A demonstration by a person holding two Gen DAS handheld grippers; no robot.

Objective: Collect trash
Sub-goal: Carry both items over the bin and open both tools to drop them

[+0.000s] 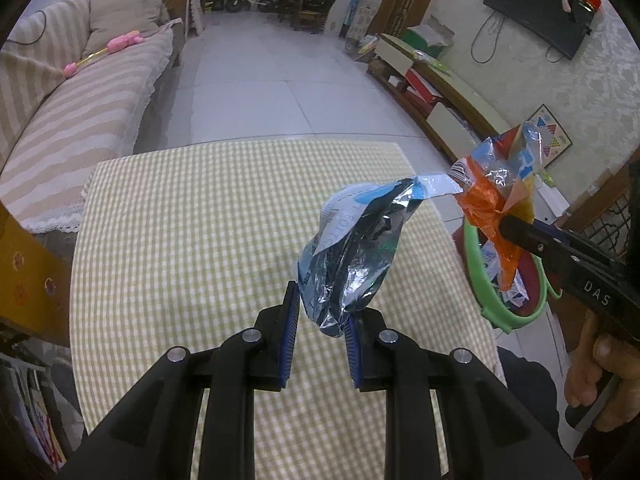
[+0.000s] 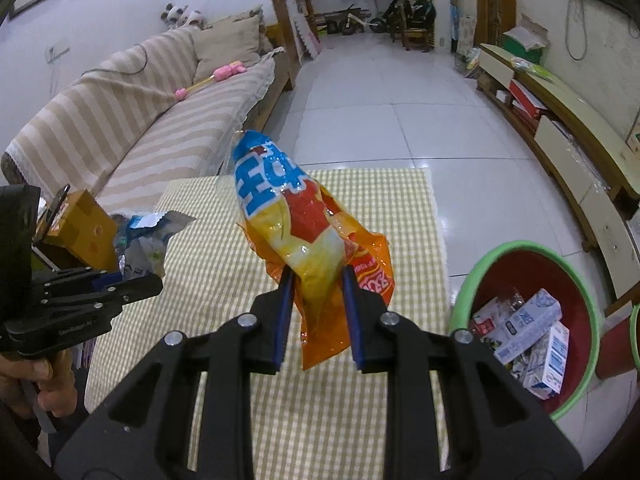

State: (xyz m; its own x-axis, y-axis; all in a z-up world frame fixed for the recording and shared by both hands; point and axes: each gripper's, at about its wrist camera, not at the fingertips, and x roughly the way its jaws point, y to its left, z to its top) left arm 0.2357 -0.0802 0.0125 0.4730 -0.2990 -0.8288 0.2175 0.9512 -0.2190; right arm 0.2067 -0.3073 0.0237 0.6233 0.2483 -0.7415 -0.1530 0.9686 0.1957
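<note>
My left gripper is shut on a crumpled silver and blue foil wrapper, held up above the checked tablecloth. My right gripper is shut on an orange, yellow and blue snack bag, also lifted off the table. In the left wrist view the snack bag hangs at the right from the right gripper, above the bin. In the right wrist view the foil wrapper and the left gripper show at the left. A green-rimmed red bin stands on the floor to the right of the table.
Several small cartons lie in the bin. A striped sofa runs along the left, with a pink toy on it. A low TV cabinet lines the right wall. White tiled floor lies beyond the table. A brown cardboard box stands at the table's left.
</note>
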